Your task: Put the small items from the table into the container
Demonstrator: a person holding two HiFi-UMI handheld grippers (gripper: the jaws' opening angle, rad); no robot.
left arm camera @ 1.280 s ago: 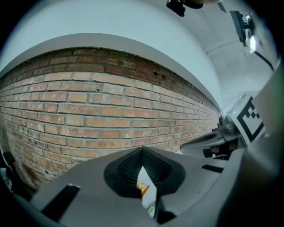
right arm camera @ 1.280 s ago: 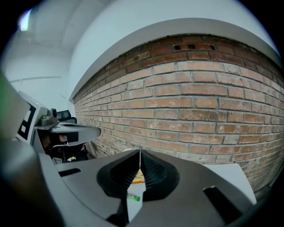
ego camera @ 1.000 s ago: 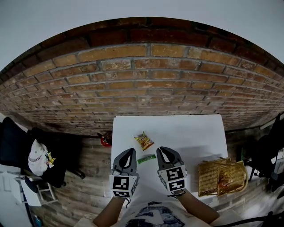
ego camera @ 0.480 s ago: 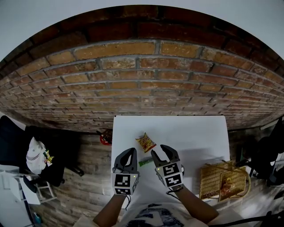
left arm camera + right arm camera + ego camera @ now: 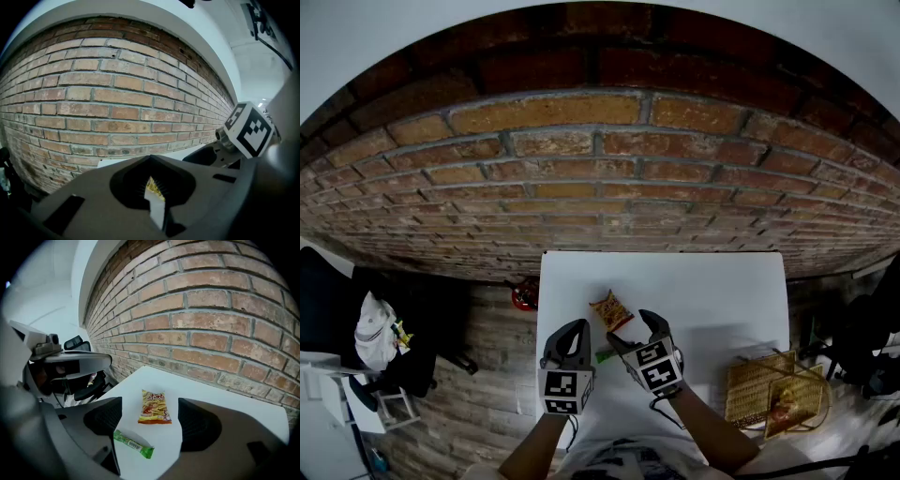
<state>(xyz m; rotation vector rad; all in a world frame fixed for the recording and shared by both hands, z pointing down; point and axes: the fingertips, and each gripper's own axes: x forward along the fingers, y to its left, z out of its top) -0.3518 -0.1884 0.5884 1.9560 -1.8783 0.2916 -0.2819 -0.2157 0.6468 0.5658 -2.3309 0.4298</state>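
Observation:
An orange snack bag (image 5: 610,310) and a green bar (image 5: 604,355) lie on the white table (image 5: 712,291). My right gripper (image 5: 631,330) hovers just short of them; its jaws are opening, spread wide, and hold nothing. In the right gripper view the snack bag (image 5: 154,408) shows between the jaws further ahead, and the green bar (image 5: 133,445) lies by the left jaw of my right gripper (image 5: 150,420). My left gripper (image 5: 567,333) hangs to the left of the bar, shut and empty. In the left gripper view my left gripper (image 5: 152,187) shows only a narrow slit.
A wicker basket (image 5: 759,384) stands to the right, beside the table's near corner. A brick wall (image 5: 600,187) runs behind the table. A black chair (image 5: 337,319) with a white bag stands at the left, and a red object (image 5: 523,295) lies on the floor.
Both grippers have come down and forward toward the snack bag and the bar. The right gripper's jaws, shut before, now stand wide apart. The left gripper's jaws stayed together.

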